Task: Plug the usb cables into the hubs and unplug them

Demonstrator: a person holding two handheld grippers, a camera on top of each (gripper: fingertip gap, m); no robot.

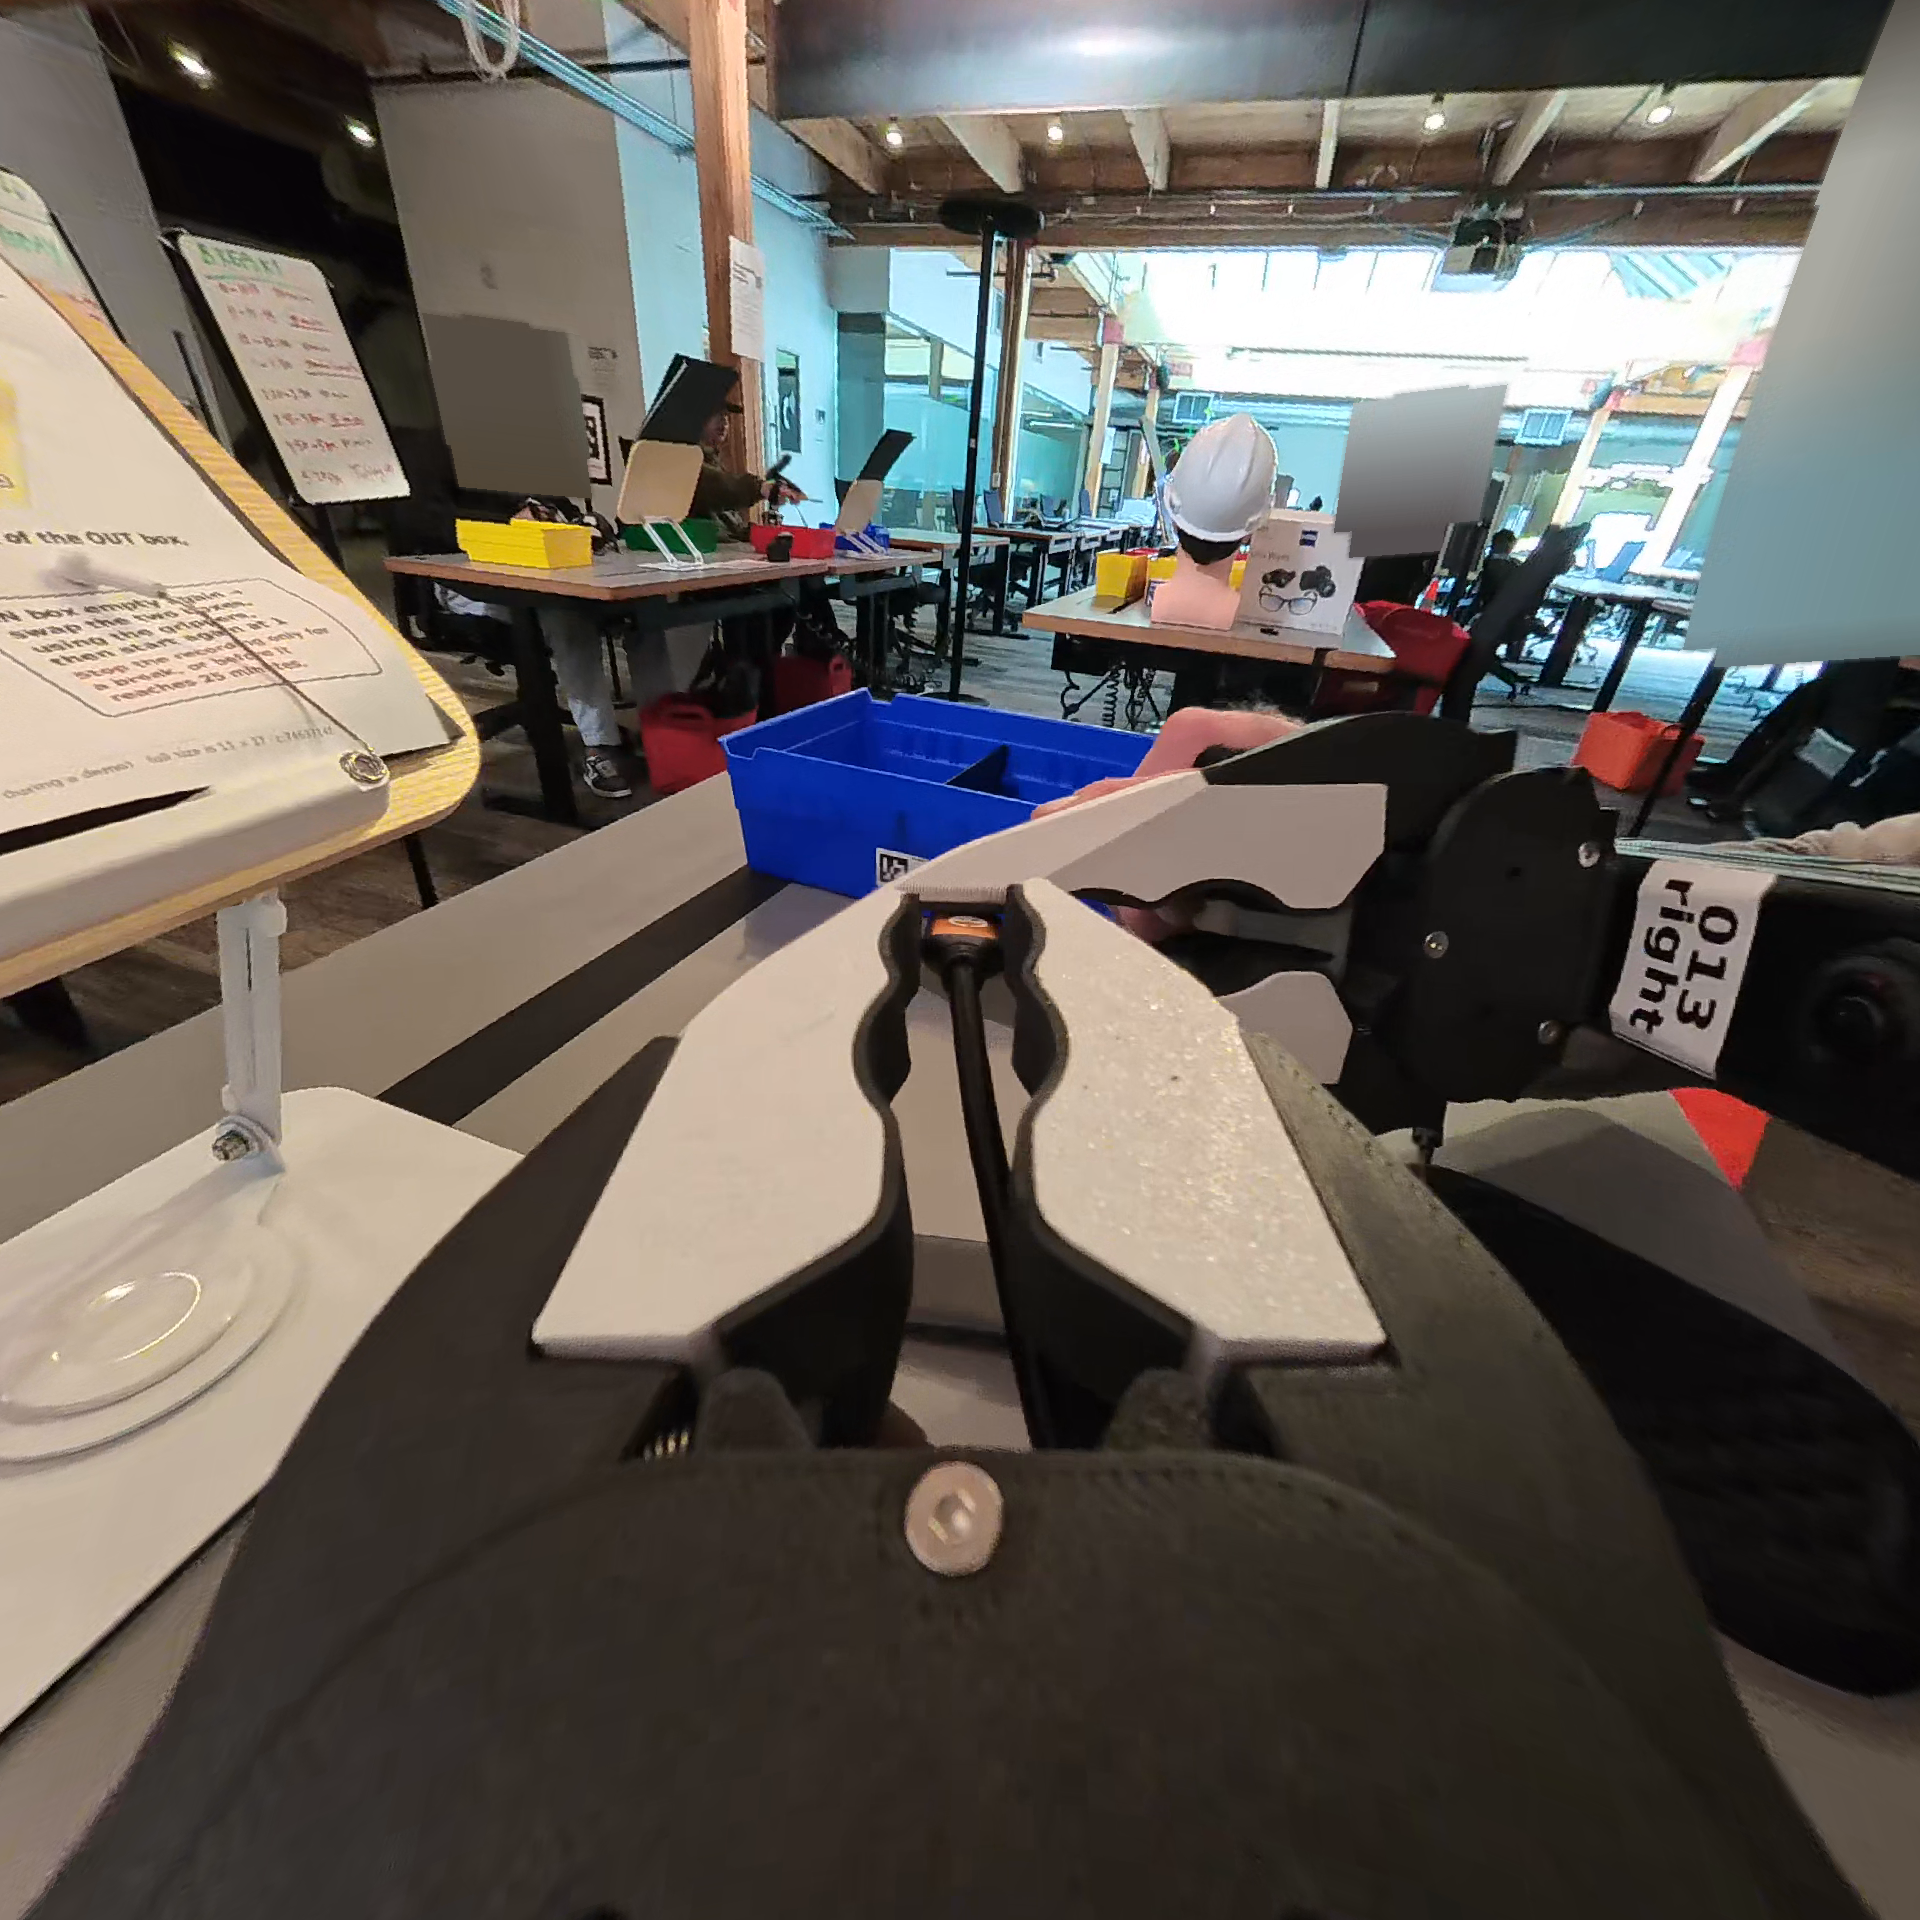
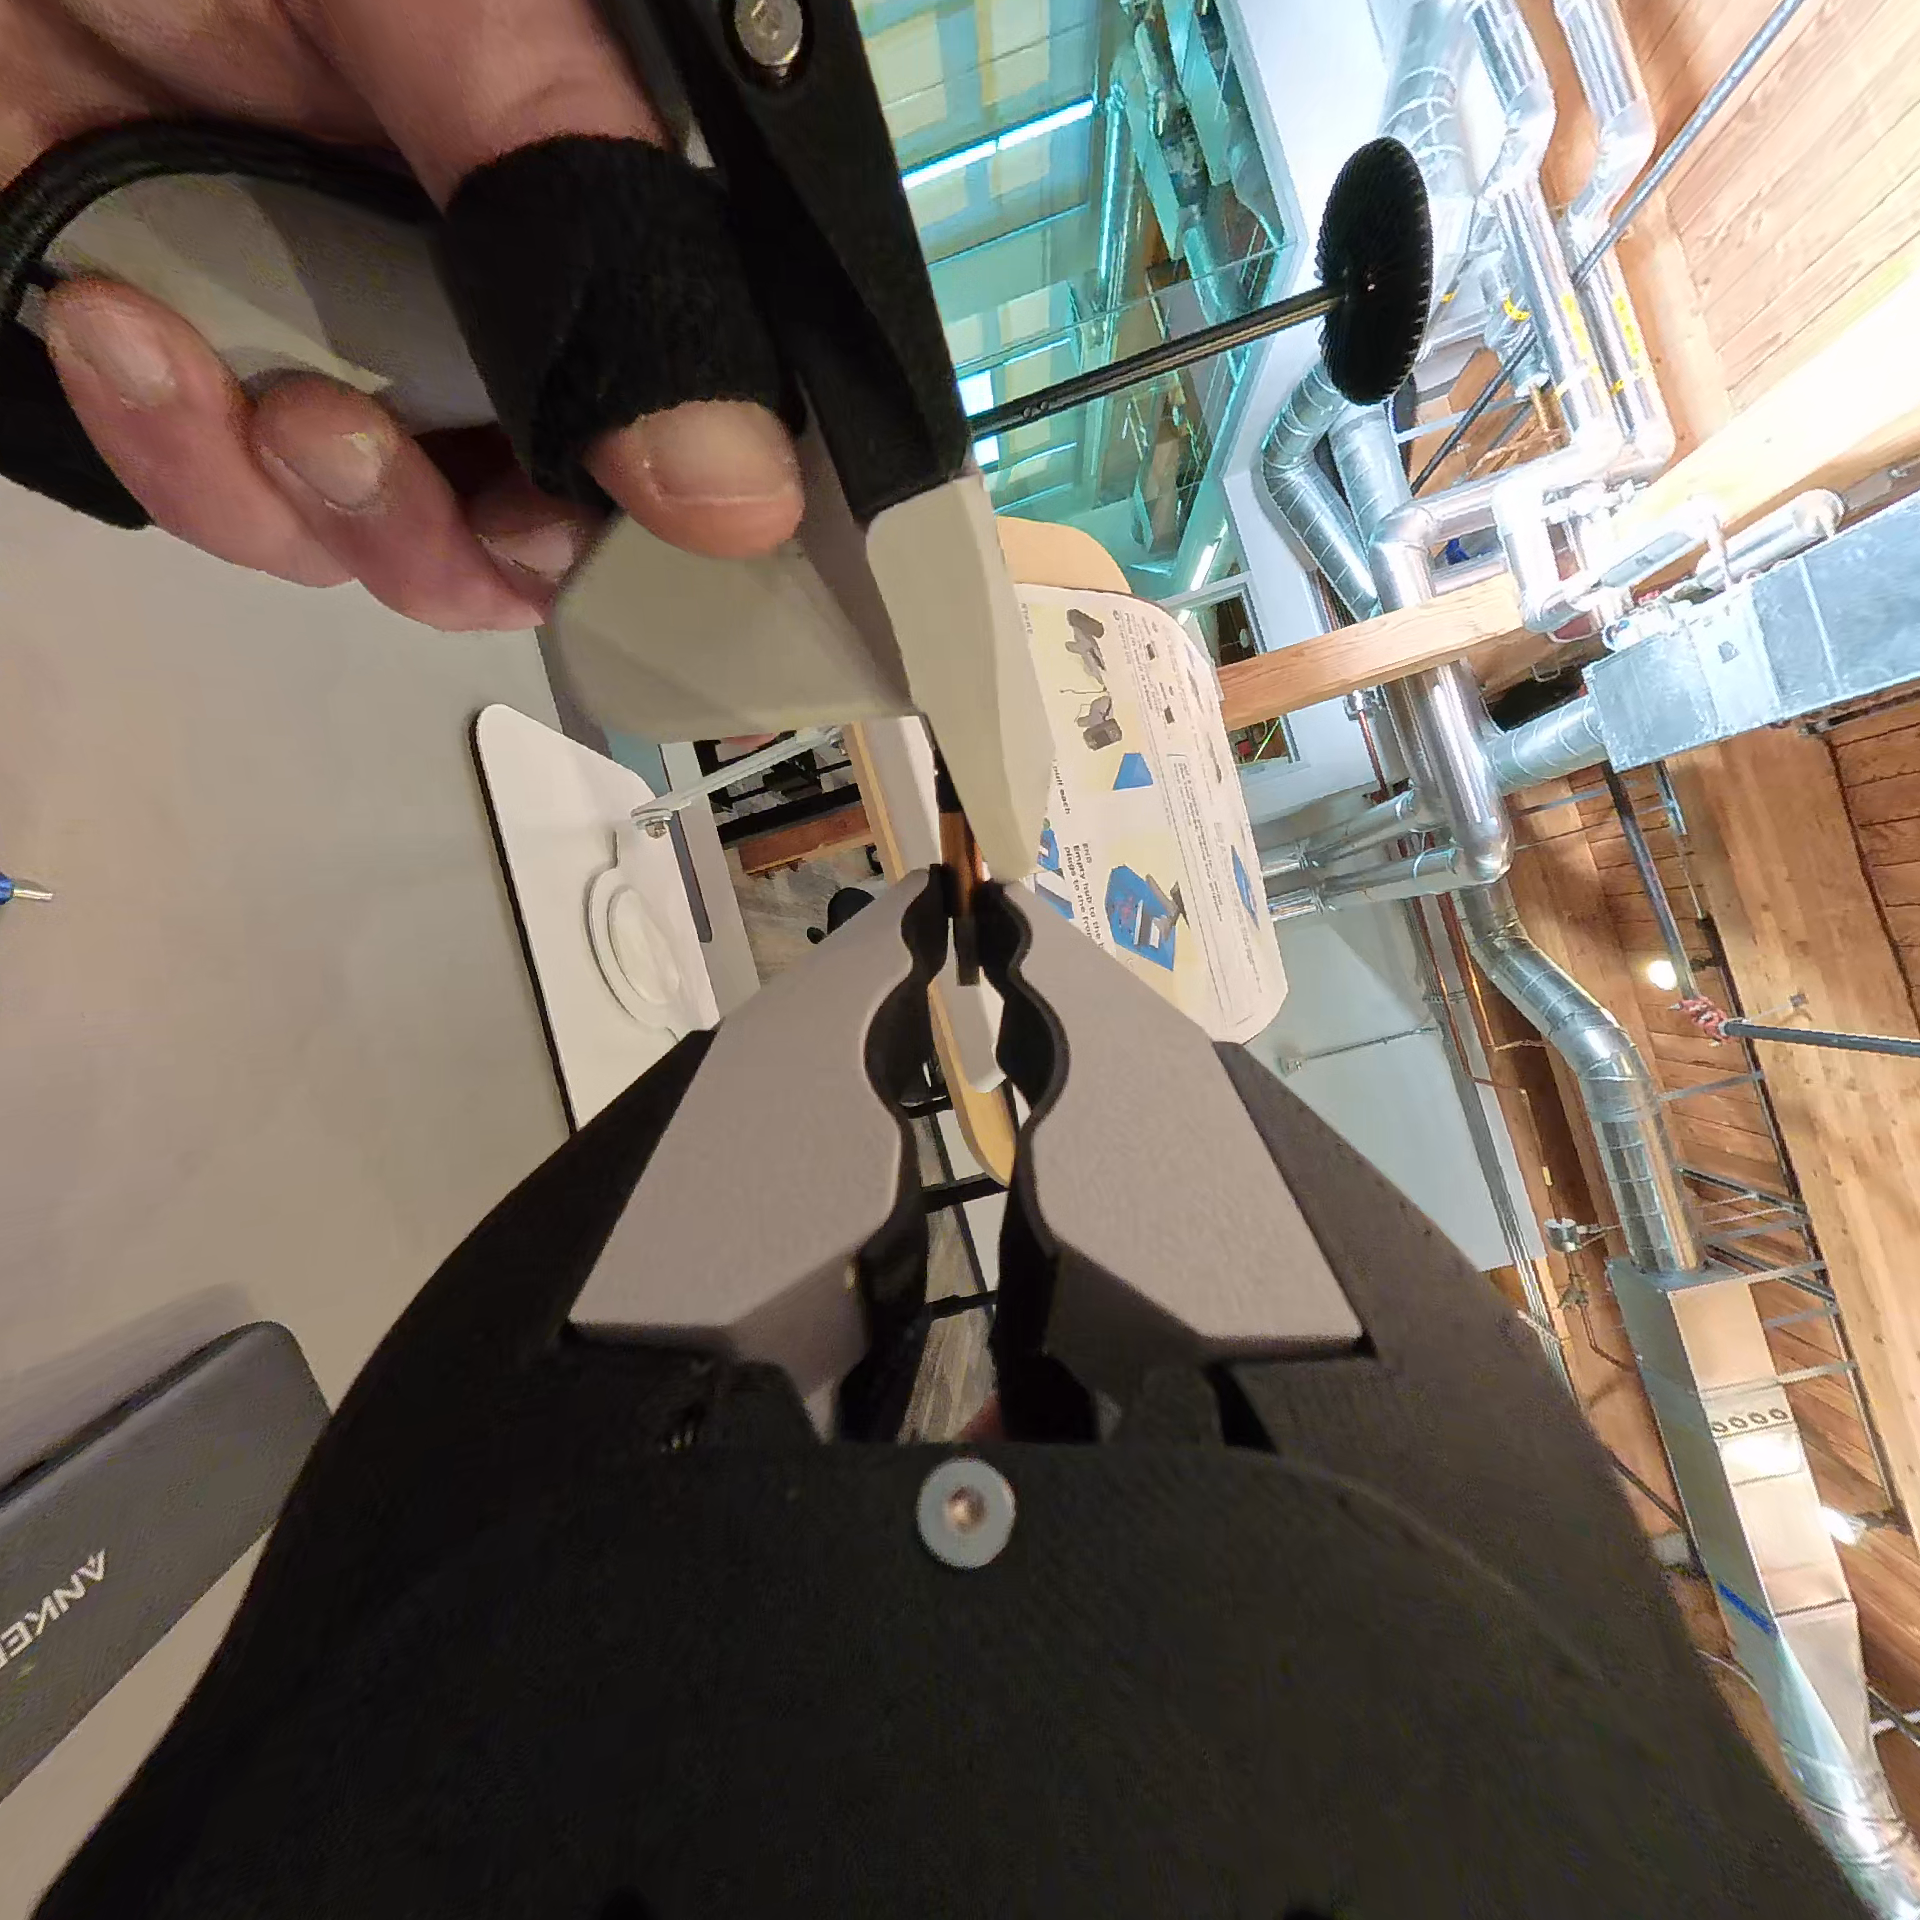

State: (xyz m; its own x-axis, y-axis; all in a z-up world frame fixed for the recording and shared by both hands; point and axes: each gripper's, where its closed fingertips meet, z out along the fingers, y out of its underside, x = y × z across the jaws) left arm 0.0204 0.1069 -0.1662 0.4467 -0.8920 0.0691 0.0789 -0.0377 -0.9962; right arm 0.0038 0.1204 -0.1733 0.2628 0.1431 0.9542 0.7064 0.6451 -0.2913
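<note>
My left gripper [image 1: 961, 914] is shut on the orange-and-black USB plug [image 1: 964, 928]. Its black cable [image 1: 982, 1122] runs back between the fingers. My right gripper [image 2: 961, 896] reaches in from the right in the left wrist view [image 1: 951, 891], and its tips meet the left's tips at the plug. In the right wrist view its jaws are pinched on the plug's black front part [image 2: 954, 914]; the orange part [image 2: 961, 847] shows just beyond. The left gripper [image 2: 935, 727] and the hand [image 2: 364, 468] holding it come in from above. A grey hub [image 2: 135, 1486] lies on the table, apart from both grippers.
A blue bin [image 1: 831, 790] stands on the table just behind the grippers. An instruction board [image 1: 156, 675] on a white stand [image 1: 249, 997] with a flat base [image 1: 343, 1174] is at the left; the base also shows in the right wrist view [image 2: 551, 831]. Other desks stand farther back. Both grippers' tips are close together, under 4 cm apart.
</note>
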